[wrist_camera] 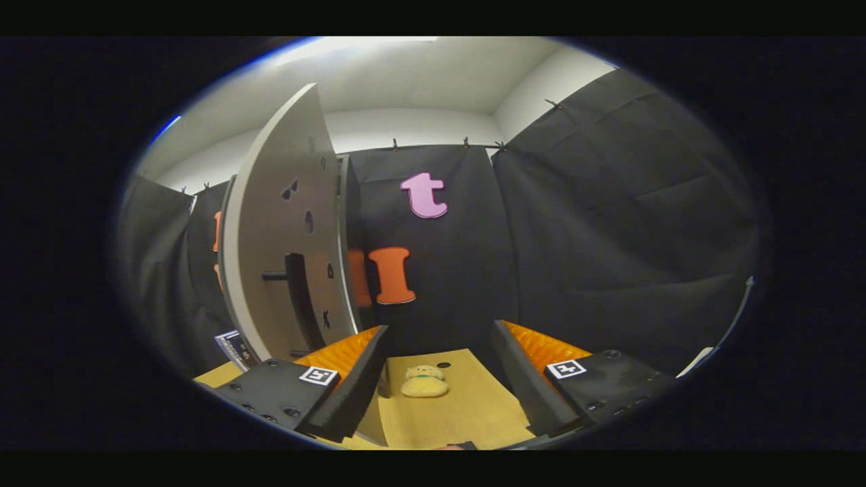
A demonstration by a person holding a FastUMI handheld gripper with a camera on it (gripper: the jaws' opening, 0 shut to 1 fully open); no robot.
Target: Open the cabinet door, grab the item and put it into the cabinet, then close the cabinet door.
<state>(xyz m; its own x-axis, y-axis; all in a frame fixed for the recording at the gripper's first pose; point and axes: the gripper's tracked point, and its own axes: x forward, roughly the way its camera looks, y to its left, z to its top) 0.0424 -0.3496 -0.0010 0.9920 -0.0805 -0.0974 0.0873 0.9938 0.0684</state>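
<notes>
Door (pixel 284 230) of the cabinet already stands open at our left, so we judge the grab is next: our tool (pixel 440 385), spread wide and empty, must advance onto the plush toy (pixel 424 381) lying on the surface (pixel 460 419) between its fingers.

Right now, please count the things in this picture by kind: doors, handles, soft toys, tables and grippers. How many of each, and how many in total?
Cabinet door, swung open: 1
Dark door handle: 1
Yellow soft toy, ahead between the fingers: 1
Wooden table: 1
Gripper, open and holding nothing: 1
Total: 5
</notes>
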